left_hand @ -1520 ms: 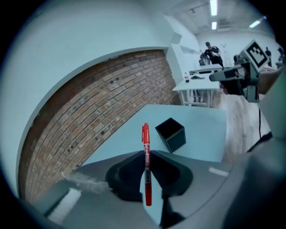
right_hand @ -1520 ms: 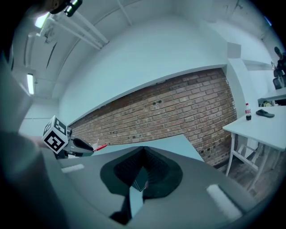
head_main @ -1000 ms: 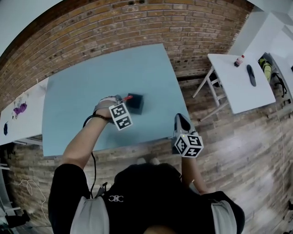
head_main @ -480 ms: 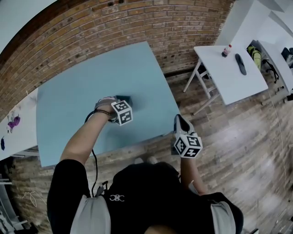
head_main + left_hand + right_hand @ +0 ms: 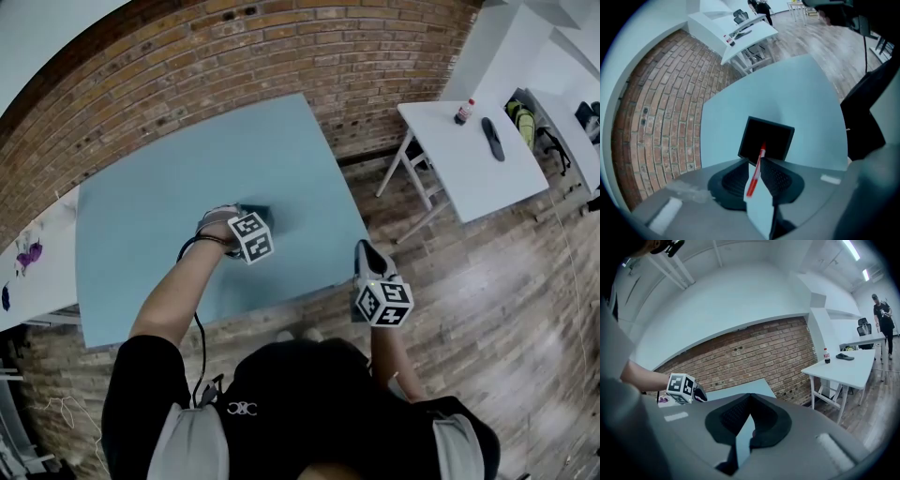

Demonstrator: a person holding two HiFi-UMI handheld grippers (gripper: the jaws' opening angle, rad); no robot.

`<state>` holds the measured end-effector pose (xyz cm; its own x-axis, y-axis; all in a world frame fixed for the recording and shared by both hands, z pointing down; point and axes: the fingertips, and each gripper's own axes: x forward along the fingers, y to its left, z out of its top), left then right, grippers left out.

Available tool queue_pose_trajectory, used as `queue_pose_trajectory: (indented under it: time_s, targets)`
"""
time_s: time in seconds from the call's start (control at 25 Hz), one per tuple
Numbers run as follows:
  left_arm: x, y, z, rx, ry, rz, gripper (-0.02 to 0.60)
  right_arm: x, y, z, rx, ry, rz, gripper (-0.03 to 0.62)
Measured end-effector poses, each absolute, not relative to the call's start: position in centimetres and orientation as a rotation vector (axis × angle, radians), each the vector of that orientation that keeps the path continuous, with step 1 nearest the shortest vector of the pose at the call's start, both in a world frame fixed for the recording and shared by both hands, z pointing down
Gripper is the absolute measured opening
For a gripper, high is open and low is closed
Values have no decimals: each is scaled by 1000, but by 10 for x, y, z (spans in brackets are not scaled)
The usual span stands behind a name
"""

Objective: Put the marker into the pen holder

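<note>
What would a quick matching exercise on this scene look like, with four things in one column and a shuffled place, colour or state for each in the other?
Column one:
1. marker
2. pen holder
3. bottle
4. right gripper

Column two:
A. on the white side table
B. black, standing on the blue table
C. jaws together, nothing between them
D. red, tip over the pen holder's opening

Pairs: 1-D, 2-B, 3-A, 4-C
</note>
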<state>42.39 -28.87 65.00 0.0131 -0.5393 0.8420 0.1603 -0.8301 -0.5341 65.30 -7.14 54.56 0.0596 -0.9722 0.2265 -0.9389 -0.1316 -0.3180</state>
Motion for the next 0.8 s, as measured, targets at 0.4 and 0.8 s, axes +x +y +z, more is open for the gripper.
queue_pose_trajectory:
  time_s: [0.4,0.8]
  targets:
    - [417,-286,569,-2159,800,-1421,23,631,-98,542,-2154,2152,-585,5]
    - [344,-266,499,-2525,1526,-646,3,592,-140,517,-2017,2344,-479,5]
